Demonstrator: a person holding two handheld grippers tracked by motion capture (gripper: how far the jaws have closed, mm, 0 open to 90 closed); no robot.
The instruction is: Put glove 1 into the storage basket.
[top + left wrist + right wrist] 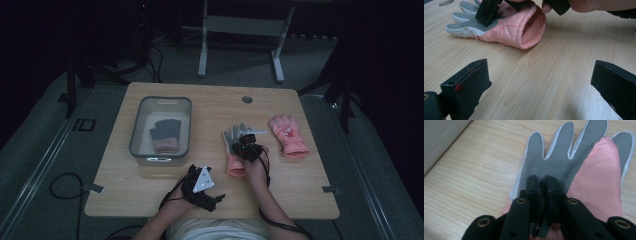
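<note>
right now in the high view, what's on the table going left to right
grey bin holding a dark glove → left gripper → pink and grey glove under the right gripper → pink glove

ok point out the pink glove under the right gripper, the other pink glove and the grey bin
pink glove under the right gripper (554, 160): right gripper view, on its grey palm
other pink glove (288, 135): high view, on the back of its hand
grey bin (135, 131): high view, on its left rim

The right gripper (248, 146) covers the pink glove's (234, 159) palm; fingertips are cut off in the right gripper view.
</note>
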